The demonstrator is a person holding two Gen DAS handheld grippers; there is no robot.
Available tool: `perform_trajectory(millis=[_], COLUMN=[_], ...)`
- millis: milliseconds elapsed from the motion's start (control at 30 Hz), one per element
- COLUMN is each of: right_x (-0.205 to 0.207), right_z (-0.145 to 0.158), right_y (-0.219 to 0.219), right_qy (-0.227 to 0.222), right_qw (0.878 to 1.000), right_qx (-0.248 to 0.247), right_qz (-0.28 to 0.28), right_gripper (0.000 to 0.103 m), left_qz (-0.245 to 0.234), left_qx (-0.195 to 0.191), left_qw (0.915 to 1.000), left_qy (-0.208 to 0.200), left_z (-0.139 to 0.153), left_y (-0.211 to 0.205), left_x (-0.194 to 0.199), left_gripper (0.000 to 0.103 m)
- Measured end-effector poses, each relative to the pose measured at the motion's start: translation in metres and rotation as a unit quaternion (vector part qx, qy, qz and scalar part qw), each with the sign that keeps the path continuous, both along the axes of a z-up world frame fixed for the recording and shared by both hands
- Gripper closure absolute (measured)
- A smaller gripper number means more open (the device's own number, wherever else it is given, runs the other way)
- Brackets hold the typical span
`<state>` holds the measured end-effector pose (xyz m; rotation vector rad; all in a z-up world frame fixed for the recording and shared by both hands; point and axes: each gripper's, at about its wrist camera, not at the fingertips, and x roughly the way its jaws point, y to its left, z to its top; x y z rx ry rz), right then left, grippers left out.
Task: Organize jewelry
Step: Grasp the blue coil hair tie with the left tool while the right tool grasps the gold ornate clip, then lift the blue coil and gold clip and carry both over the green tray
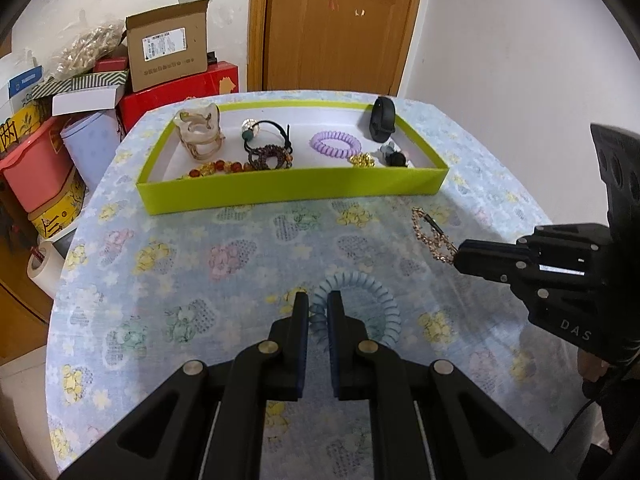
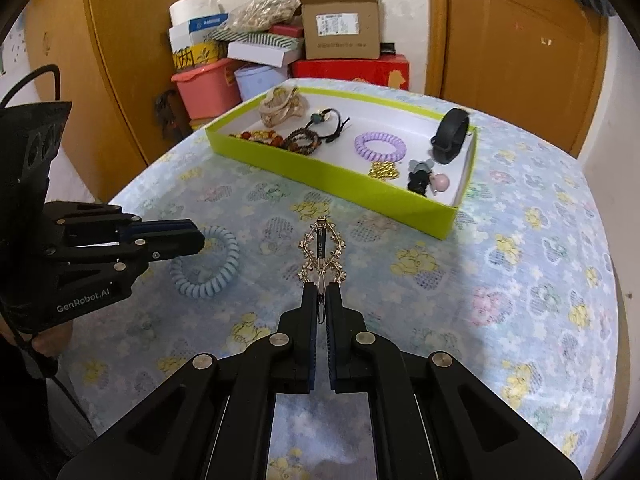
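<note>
A lime-green tray (image 1: 296, 191) (image 2: 320, 174) at the table's far side holds several pieces: a beige claw clip (image 1: 200, 130), bead bracelets (image 1: 224, 168), a purple coil tie (image 1: 335, 143), a black band (image 1: 382, 118). My left gripper (image 1: 318, 300) (image 2: 200, 236) is shut on the rim of a blue coil hair tie (image 1: 372, 292) (image 2: 212, 276) lying on the cloth. My right gripper (image 2: 321, 290) (image 1: 456, 258) is shut on the near end of a gold hair clip (image 2: 322, 248) (image 1: 430, 232), in front of the tray.
The table (image 1: 200, 260) has a floral blue cloth. Beyond its far left edge stand stacked boxes (image 1: 168, 56), a pink bin (image 1: 36, 168) and a tape roll (image 1: 42, 268). A wooden door (image 1: 340, 24) is behind the tray.
</note>
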<state>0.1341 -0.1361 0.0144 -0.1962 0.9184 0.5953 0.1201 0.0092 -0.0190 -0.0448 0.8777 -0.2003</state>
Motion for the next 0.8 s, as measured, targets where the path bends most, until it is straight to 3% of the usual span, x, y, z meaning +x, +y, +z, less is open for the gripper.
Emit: perform_trajectory(millis=[433,800], right_x=[-0.009,0.008], right_z=[0.028,0.046], right_y=[-0.013,-0.008], right_qy=[-0.022,-0.040], right_qw=[0.999,0.998], right_qx=[0.029,0.031], right_qz=[-0.020,-0.021], right_gripper=[0.100,0.100], left_qz=[0.008,0.007], left_qx=[-0.008,-0.005], left_qw=[0.9996,0.9992], left_qy=[-0.026,-0.039], left_z=[0.028,0.046], left_y=[0.003,0.004], left_x=[-0.005,0.018], left_gripper=[0.094,0.094])
